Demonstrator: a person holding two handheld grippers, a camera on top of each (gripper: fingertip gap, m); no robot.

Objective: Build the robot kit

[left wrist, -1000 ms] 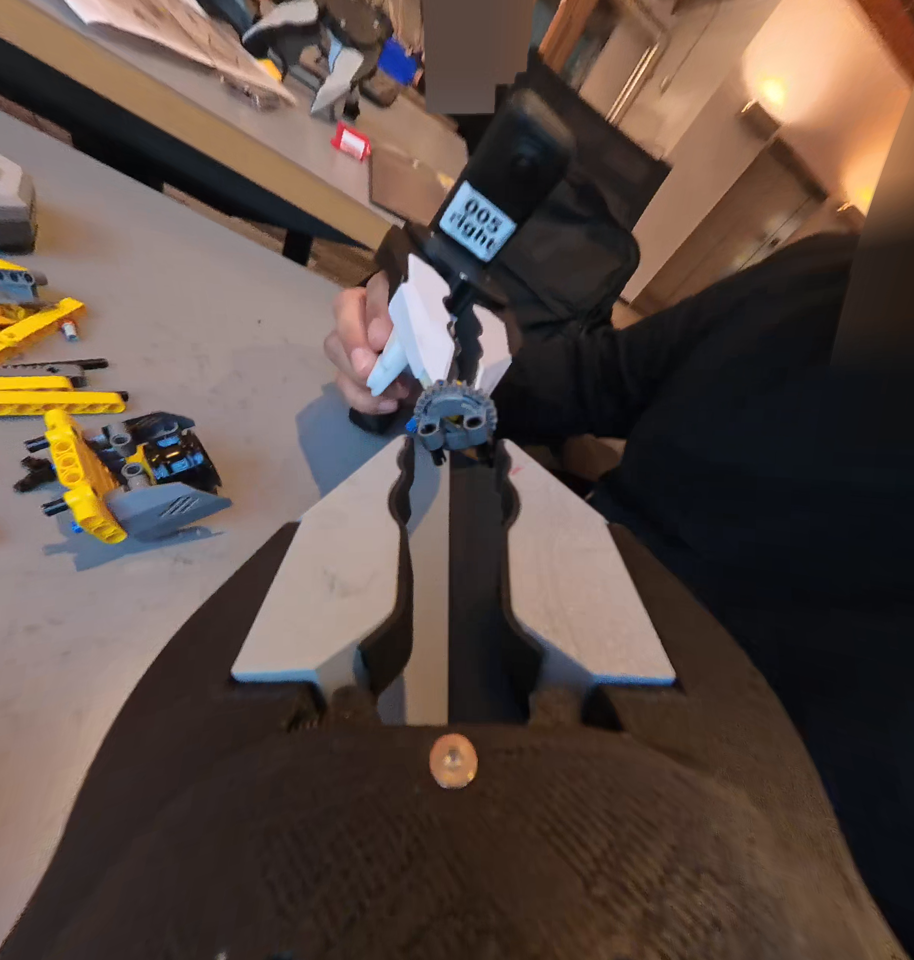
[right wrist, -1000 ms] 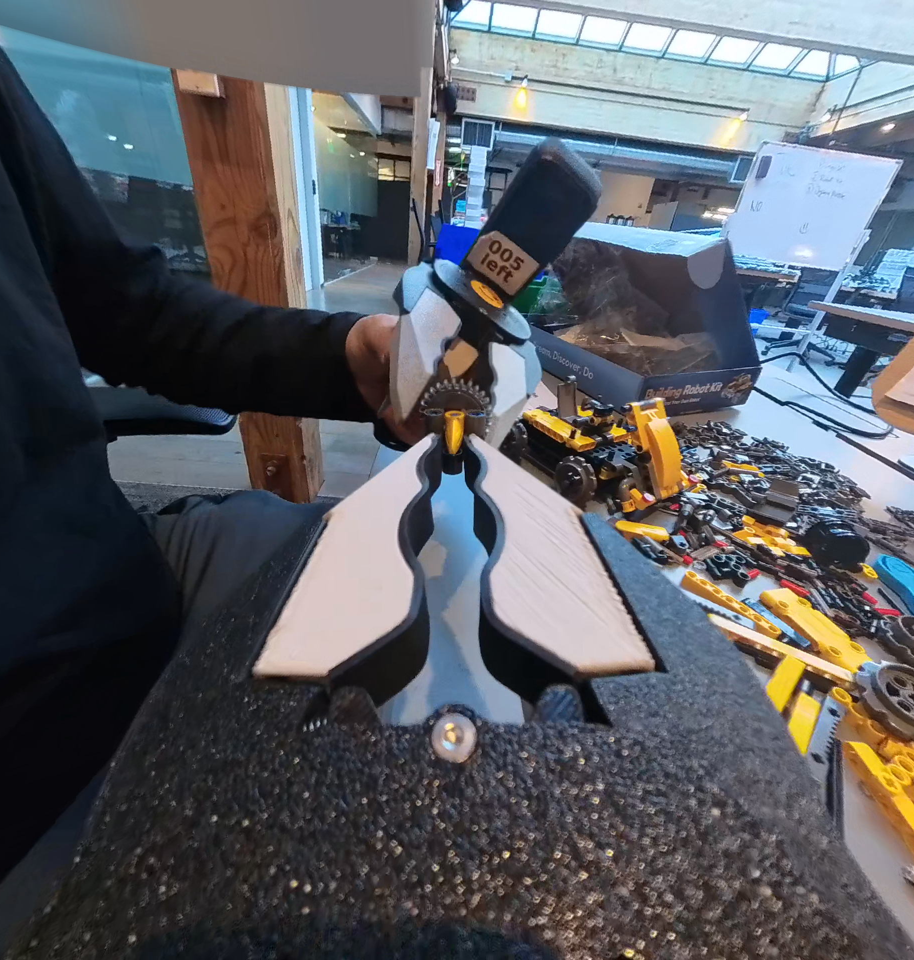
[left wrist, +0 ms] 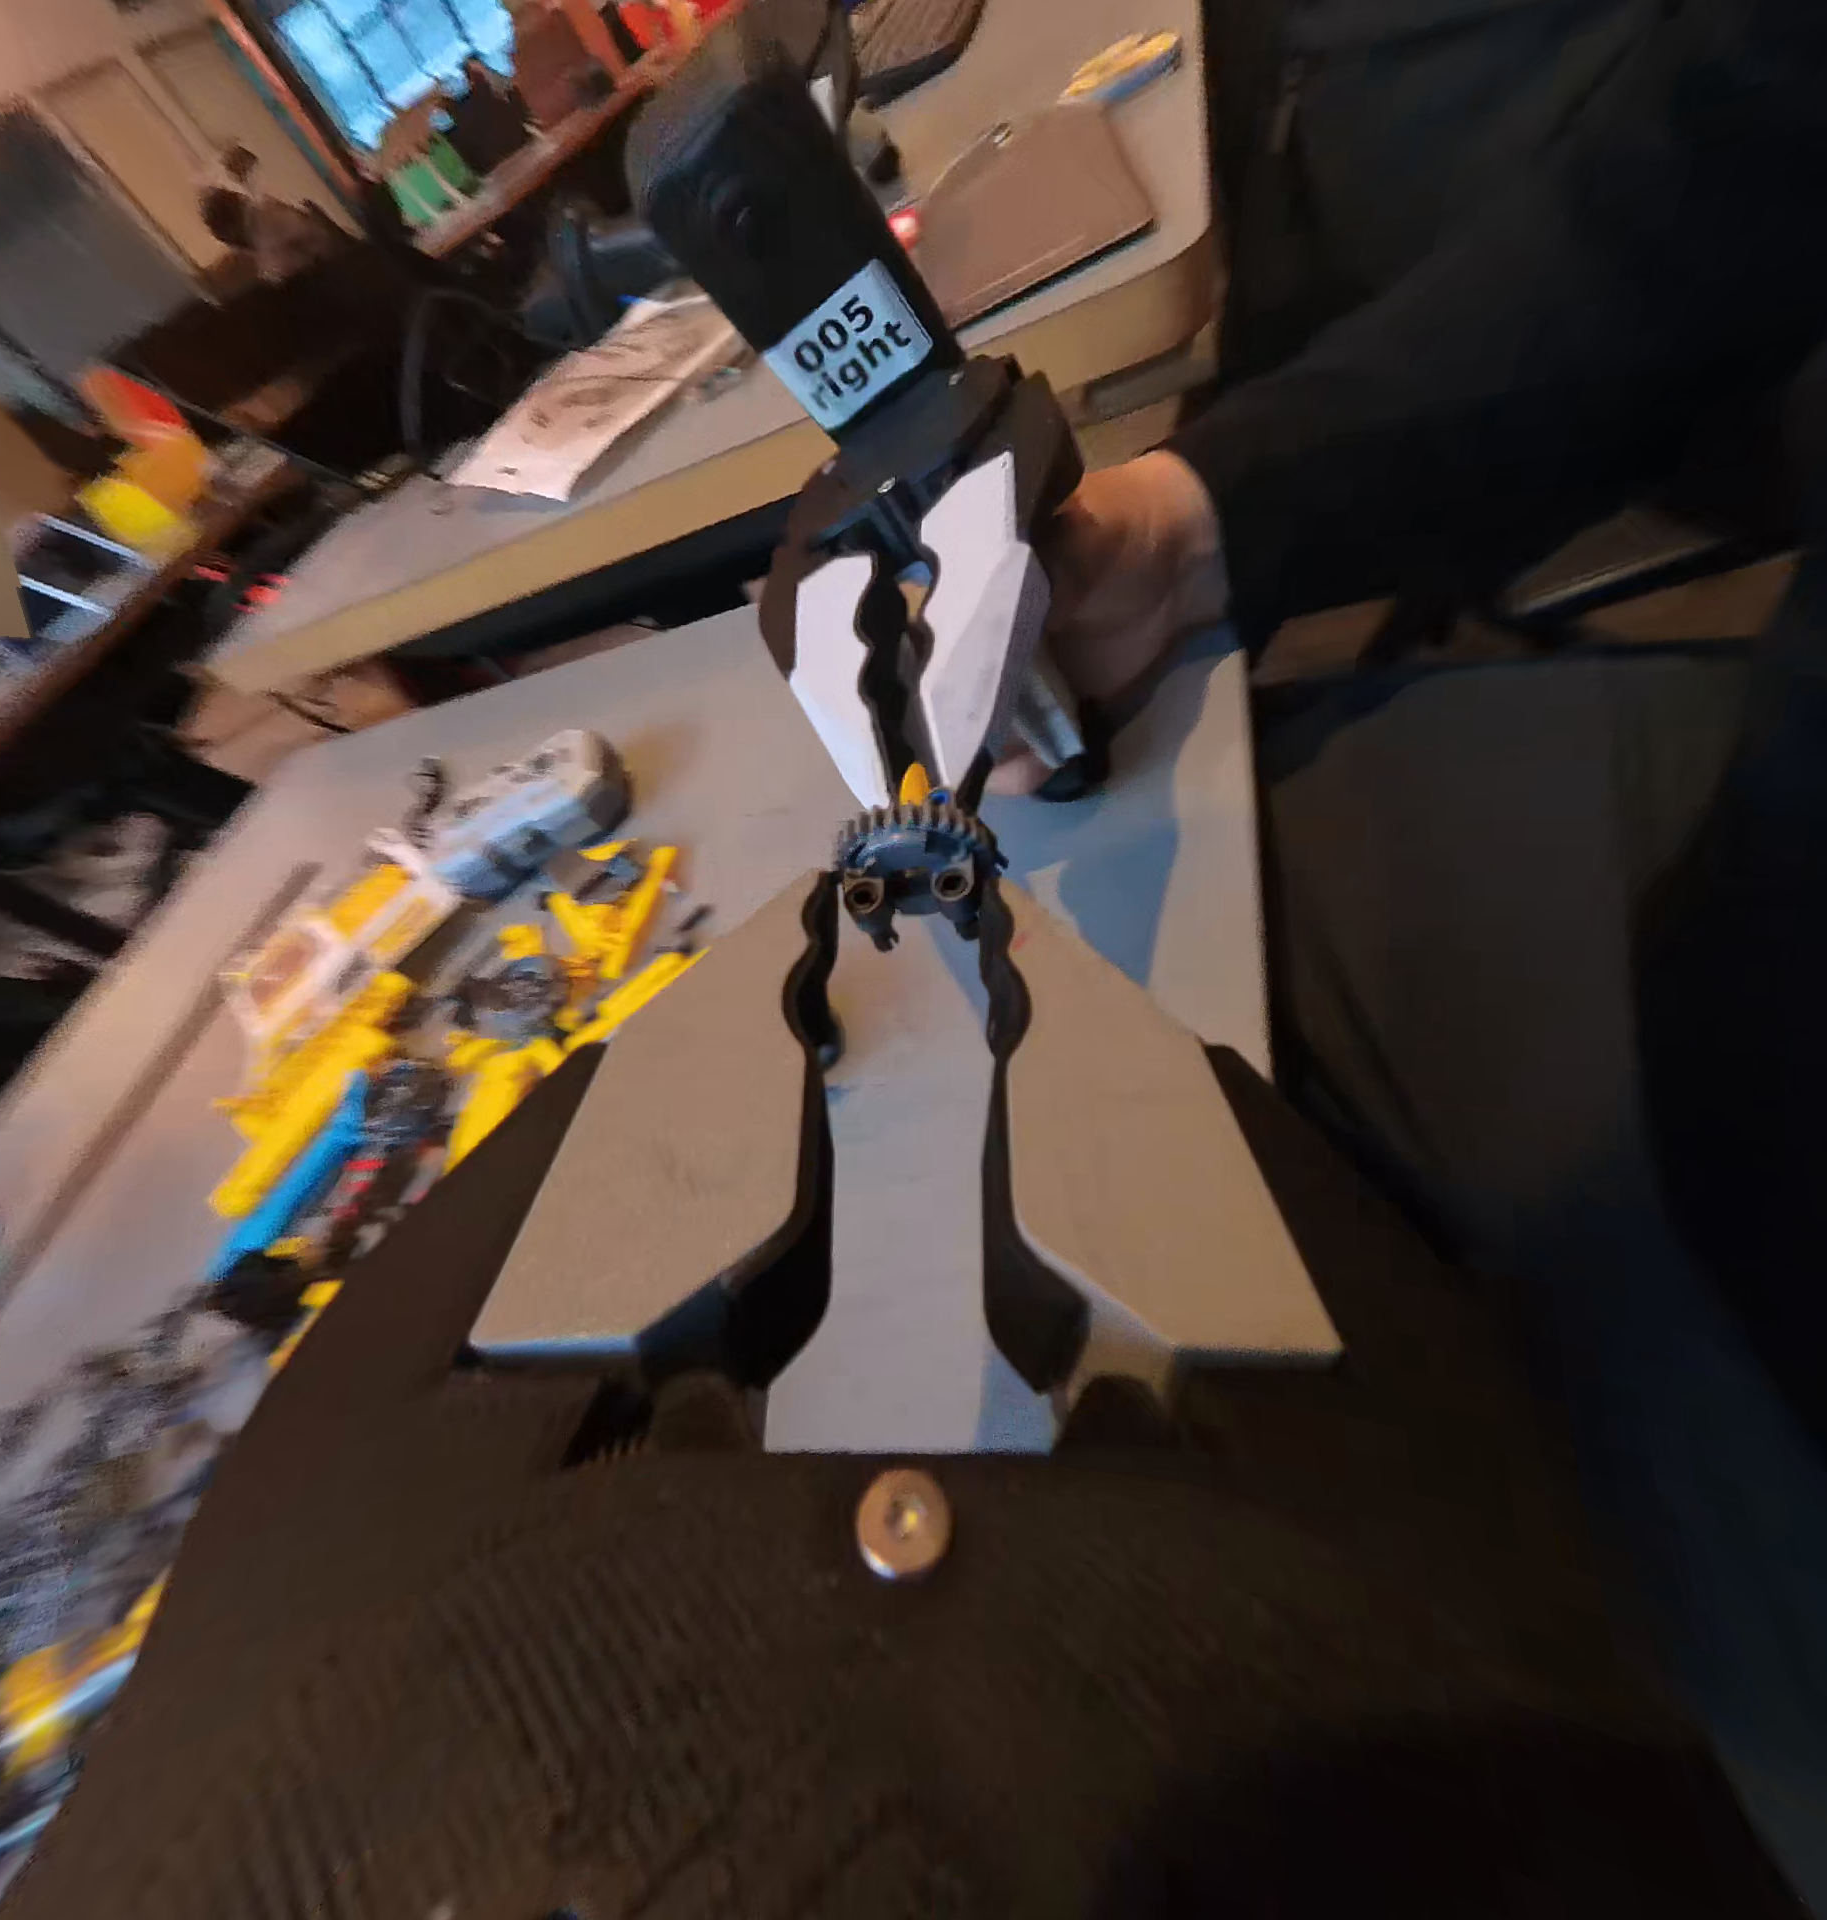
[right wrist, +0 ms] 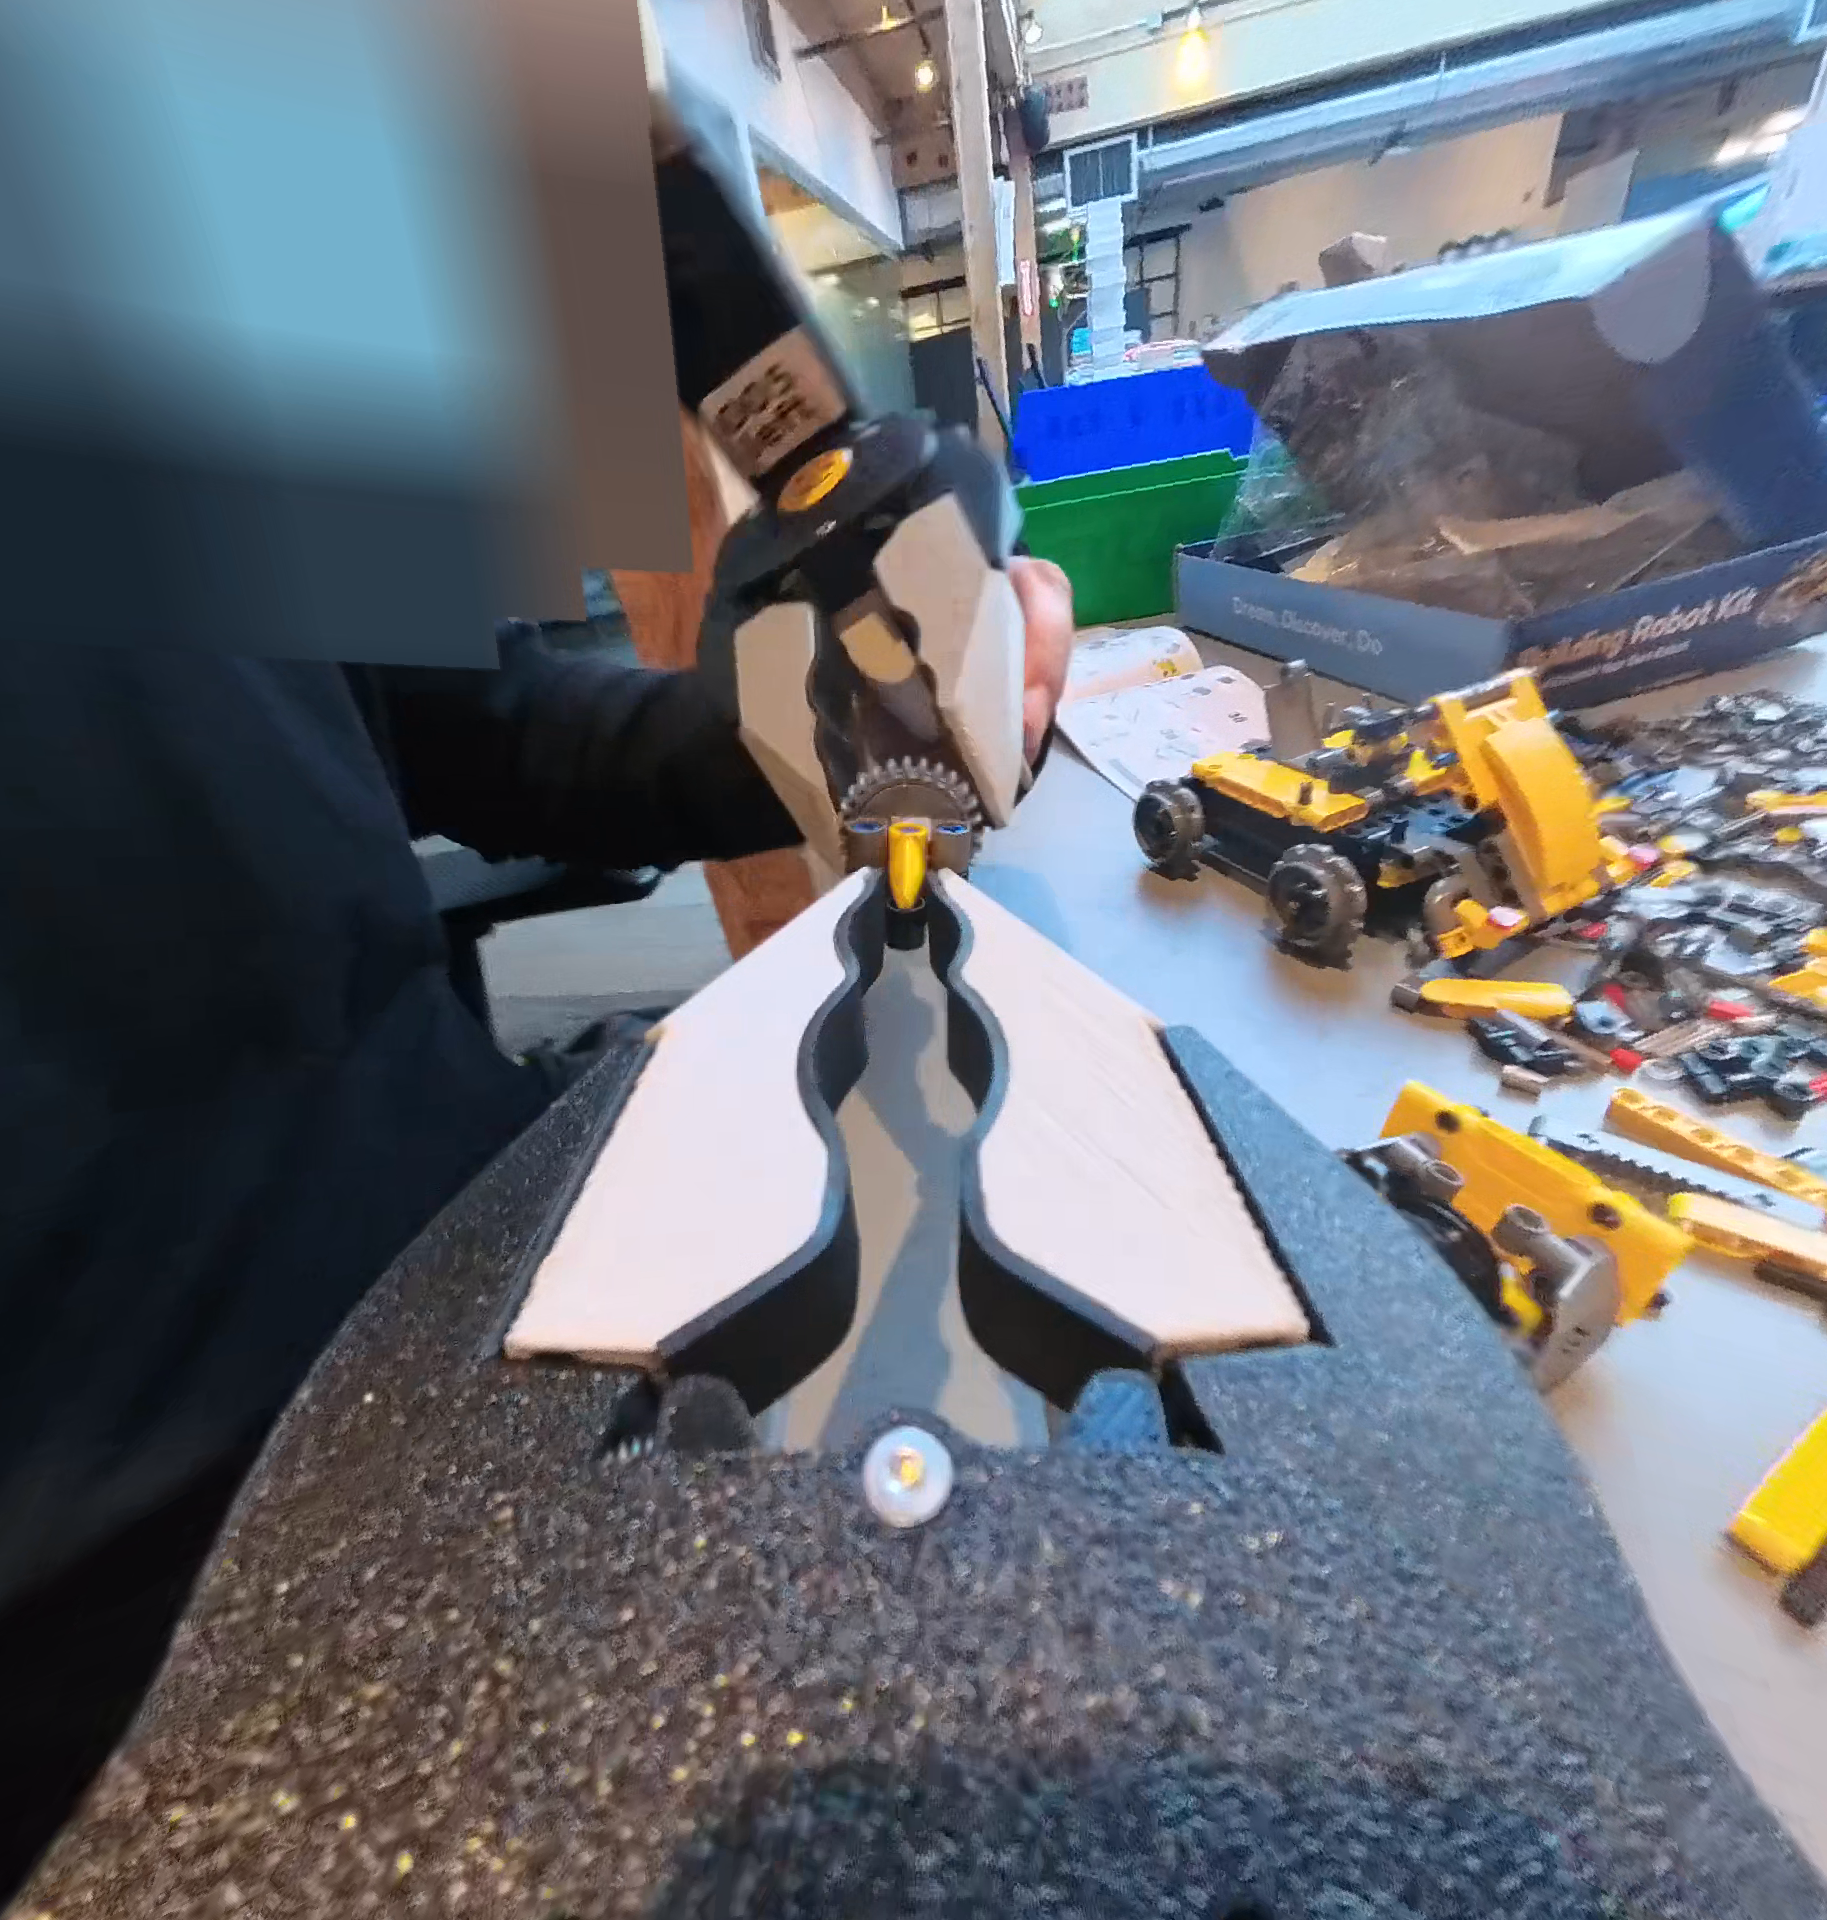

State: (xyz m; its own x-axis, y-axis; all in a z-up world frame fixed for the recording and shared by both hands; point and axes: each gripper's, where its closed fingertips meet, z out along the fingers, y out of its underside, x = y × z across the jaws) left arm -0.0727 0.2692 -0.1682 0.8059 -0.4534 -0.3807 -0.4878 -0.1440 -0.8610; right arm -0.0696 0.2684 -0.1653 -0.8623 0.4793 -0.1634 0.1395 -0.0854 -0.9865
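Observation:
My left gripper [left wrist: 907, 906] is shut on a dark grey toothed gear piece [left wrist: 911, 864] with two round holes, held above the grey table's near edge [left wrist: 1200, 935]. My right gripper [right wrist: 901, 896] is shut on a small yellow pin [right wrist: 904, 850] with a black end. The two grippers face each other tip to tip, and the pin's tip touches the gear [right wrist: 904, 798]. In the left wrist view the right gripper [left wrist: 914, 781] comes down from above with the yellow pin [left wrist: 916, 777] against the gear's top. In the right wrist view the left gripper [right wrist: 914, 821] points down at the gear.
A yellow and black wheeled model [right wrist: 1387, 831] stands on the table, with loose yellow and black parts [right wrist: 1719, 935] to its right. An open dark box [right wrist: 1563, 499] and a booklet [right wrist: 1158, 707] lie behind. A grey block unit [left wrist: 535, 800] sits by blurred yellow parts [left wrist: 421, 1039]. My left and right fingertips are right by each other. From either gripper's tips it is about 30 centimetres to the grey block unit [left wrist: 535, 800].
Both grippers have swung and tilted, still tip to tip with gear and pin together. The left wrist view is now blurred and shows more of the table's parts.

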